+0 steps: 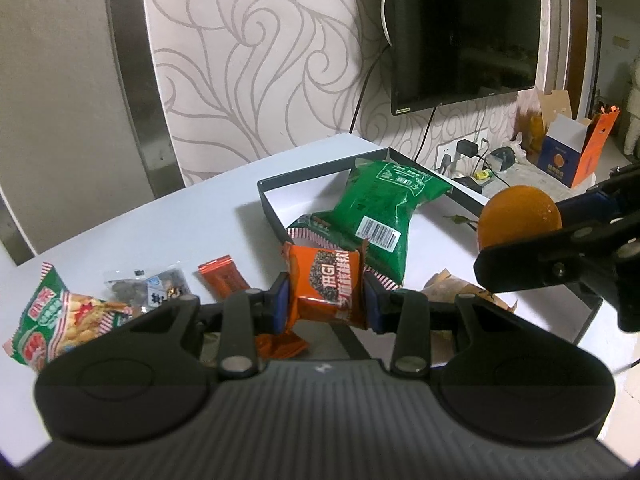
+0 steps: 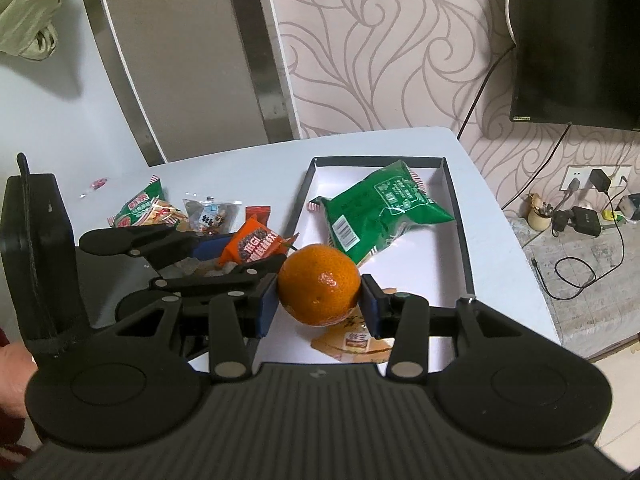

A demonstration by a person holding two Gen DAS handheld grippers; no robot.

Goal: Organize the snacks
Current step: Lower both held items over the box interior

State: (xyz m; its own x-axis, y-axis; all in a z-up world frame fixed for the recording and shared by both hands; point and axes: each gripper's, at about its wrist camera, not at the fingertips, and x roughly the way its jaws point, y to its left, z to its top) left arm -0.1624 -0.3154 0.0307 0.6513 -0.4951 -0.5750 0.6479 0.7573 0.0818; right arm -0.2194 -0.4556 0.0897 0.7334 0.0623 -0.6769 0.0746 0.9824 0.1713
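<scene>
My left gripper [image 1: 326,300] is shut on an orange snack packet [image 1: 326,286] and holds it above the white table, just left of the black-rimmed tray [image 1: 268,200]. The packet also shows in the right wrist view [image 2: 254,246]. My right gripper [image 2: 318,304] is shut on a mandarin orange [image 2: 319,284], held over the tray's [image 2: 460,240] near end. The orange shows at the right in the left wrist view [image 1: 518,216]. A large green snack bag [image 2: 384,208] lies in the tray. A tan wrapper [image 2: 352,342] lies in the tray under the orange.
On the table left of the tray lie a green-and-red snack bag [image 1: 60,320], a clear packet of dark snacks [image 1: 150,286] and a small red packet [image 1: 222,278]. A TV [image 1: 460,28] hangs on the wall. Chargers and cables [image 2: 580,220] lie right of the table.
</scene>
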